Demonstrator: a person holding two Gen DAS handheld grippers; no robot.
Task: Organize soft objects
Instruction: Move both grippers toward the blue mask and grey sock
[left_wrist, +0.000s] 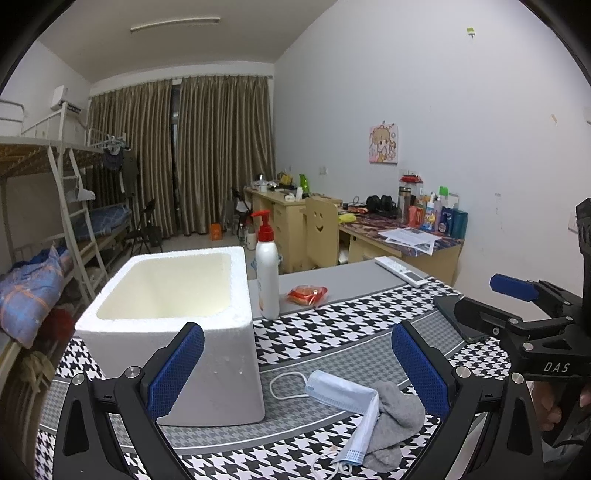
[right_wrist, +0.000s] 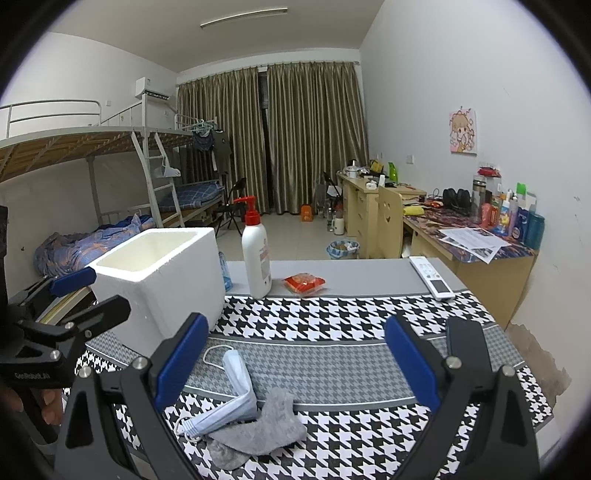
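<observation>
Left wrist view had the face mask low and just ahead, between my spread left gripper pads, its long axis slanting toward me, one end draped over the gray sock. Both lay limp and crumpled on the houndstooth cloth, beside the empty foam box. My right gripper also gaped wide, holding nothing; left looked nearer the box.
</observation>
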